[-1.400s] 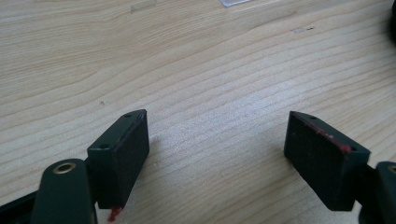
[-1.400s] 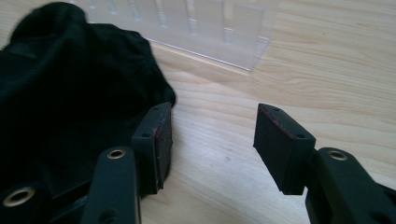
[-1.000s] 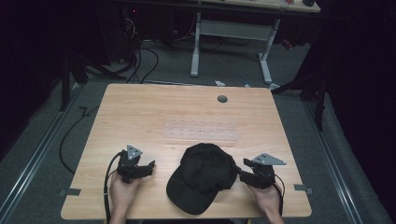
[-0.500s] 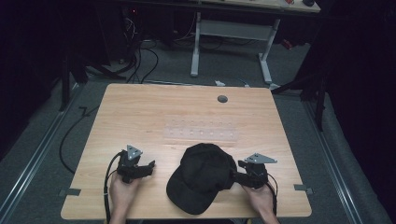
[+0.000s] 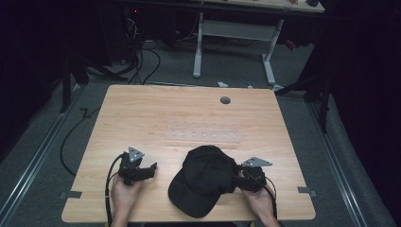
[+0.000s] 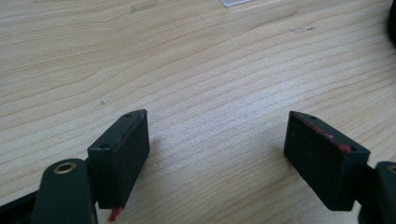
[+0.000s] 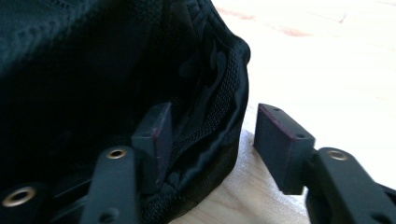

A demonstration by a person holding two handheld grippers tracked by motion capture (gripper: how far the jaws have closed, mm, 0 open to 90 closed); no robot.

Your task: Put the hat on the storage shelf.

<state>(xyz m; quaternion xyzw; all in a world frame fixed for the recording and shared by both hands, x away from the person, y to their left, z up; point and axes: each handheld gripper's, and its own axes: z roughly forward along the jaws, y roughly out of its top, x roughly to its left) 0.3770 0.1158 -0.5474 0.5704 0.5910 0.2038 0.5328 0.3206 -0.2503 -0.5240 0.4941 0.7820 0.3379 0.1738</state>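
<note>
High view: I see a black cap (image 5: 205,178) lying at the lower centre of the frame on the wooden tabletop (image 5: 142,118), brim toward the bottom edge. My left claw (image 5: 152,169) sits lower left, held by the left hand (image 5: 124,194), well apart from the cap w/ bare wood between. My right claw (image 5: 236,178) is lower right, right hand (image 5: 257,201) behind it, tips at the cap's right edge. A clear plate w/ small dots (image 5: 203,130) lies mid-frame above the cap; a round grey grommet (image 5: 225,100) near the top edge of the tabletop.

Left gripper view: left claw (image 6: 217,149) is wide open, jaws at lower left & lower right, nothing between but wood grain.

Right gripper view: right claw (image 7: 210,135) is open approx halfway. The cap's mesh rim (image 7: 219,107) runs through the gap; one jaw is inside the cap, the other outside over the tabletop. Not clamped on it.
</note>
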